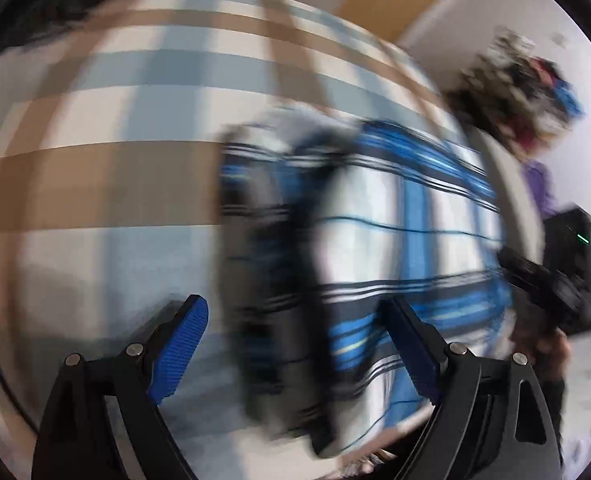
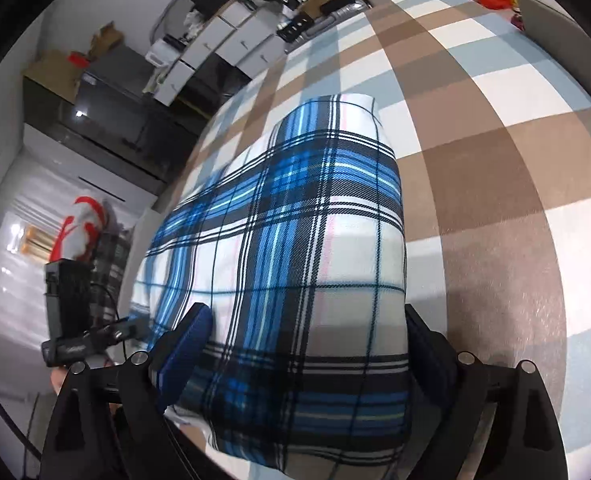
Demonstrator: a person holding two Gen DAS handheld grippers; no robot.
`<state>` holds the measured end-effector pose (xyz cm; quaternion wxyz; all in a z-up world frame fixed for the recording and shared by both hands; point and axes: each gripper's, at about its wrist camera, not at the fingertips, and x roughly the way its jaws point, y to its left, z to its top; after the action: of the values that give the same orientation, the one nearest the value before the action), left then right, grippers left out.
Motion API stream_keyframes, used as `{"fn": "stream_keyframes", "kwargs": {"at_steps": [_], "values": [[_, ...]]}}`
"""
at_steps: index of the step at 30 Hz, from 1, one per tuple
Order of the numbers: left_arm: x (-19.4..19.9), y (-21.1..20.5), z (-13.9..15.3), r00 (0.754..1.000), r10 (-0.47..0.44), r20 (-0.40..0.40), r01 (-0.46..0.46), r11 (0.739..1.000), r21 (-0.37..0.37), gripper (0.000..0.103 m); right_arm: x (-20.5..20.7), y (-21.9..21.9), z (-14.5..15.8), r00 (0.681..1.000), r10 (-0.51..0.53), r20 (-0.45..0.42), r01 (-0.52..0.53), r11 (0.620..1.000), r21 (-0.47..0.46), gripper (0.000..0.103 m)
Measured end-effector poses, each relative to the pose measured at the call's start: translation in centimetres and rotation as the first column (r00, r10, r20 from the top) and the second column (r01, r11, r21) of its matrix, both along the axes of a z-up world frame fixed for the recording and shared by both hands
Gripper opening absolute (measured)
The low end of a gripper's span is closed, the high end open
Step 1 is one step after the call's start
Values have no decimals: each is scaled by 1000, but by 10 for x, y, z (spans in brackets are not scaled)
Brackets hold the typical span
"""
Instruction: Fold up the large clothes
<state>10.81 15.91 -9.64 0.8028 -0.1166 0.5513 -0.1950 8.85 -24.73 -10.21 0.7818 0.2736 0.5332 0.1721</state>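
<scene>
both the left gripper (image 1: pixel 295 352) and right gripper (image 2: pixel 307 356) stand spread wide, pinching nothing. the folded plaid shirt (image 2: pixel 295 240) lies loose between the right gripper's fingers on the checked bedspread (image 2: pixel 495 160). a careless closing could catch only the top layer and drag the fold open.

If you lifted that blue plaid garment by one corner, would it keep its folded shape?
Probably not. The plaid garment looks like soft woven cloth lying in loose layers on the checked bedcover, so it would likely droop and unfold. It seems light, and a push would probably bunch it.

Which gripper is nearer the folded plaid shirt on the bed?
Right. The right gripper straddles the near end of the plaid shirt, one finger at each side. The left gripper stands open with the shirt ahead between its fingers; blur hides any contact.
</scene>
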Motion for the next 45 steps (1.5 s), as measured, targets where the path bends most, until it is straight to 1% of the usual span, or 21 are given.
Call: {"fn": "stream_keyframes", "kwargs": {"at_steps": [1,3,4,6,7,9,13,15,18,21,28,30,32,33,35,36,37,38,39,42,45], "values": [[-3,1,3,1000,-3,25,3,1000,24,87,1,3,0,1000,-4,-5,4,1000,4,93],[-6,-3,4,998,-9,68,1,993,116,87,2,6,2,1000,1,-3,-2,1000,-10,93],[-5,-3,1,997,-4,71,-7,989,150,87,2,6,3,1000,2,-1,-2,1000,-16,93],[-1,-7,-11,1000,-12,29,6,982,191,87,1,7,2,1000,-2,0,2,1000,-16,94],[0,-7,-15,1000,-24,15,21,982,187,87,1,7,2,1000,-3,3,3,1000,-20,94],[3,-11,-18,999,-42,16,38,977,209,89,1,10,3,1000,1,10,0,999,-32,94],[9,-13,-22,998,-52,34,43,973,226,99,-1,12,3,1000,1,17,0,999,-44,95],[18,-18,-24,997,-59,44,47,972,232,101,1,12,3,1000,1,15,0,999,-41,96],[23,-20,-26,996,-72,57,56,969,241,101,1,14,3,1000,6,20,-5,999,-45,97],[22,-25,-22,995,-84,55,70,974,214,101,1,14,3,1000,9,22,-8,999,-43,99],[25,-28,-20,993,-114,29,111,991,70,101,2,14,2,1000,4,25,-3,1000,-19,102],[24,-24,-18,993,-119,9,119,993,-26,101,2,13,1,1000,4,27,-4,1000,-16,103],[28,-18,-20,992,-128,-2,127,987,-102,101,3,13,1,1000,7,25,-6,1000,-10,103],[29,-16,-20,991,-132,-5,130,984,-124,101,3,12,1,1000,5,22,-5,1000,1,103],[34,-11,-23,989,-149,-24,140,967,-214,101,4,9,0,1000,2,17,-2,1000,25,103],[34,-10,-23,987,-156,-33,143,959,-243,101,4,8,0,1000,3,16,-4,999,32,103],[36,-8,-25,985,-164,-52,142,946,-292,101,5,6,-1,1000,6,15,-7,999,41,103],[36,-8,-25,983,-170,-64,141,936,-322,101,4,5,-1,1000,5,15,-6,999,50,103],[40,-6,-28,979,-182,-92,134,914,-383,101,4,4,-1,1000,5,15,-6,998,55,103],[42,0,-35,970,-197,-139,105,865,-491,101,4,3,-1,1000,9,14,-10,998,66,103],[39,7,-34,966,-200,-161,80,830,-551,101,3,-2,-3,1000,1,9,-2,994,105,103]]}}
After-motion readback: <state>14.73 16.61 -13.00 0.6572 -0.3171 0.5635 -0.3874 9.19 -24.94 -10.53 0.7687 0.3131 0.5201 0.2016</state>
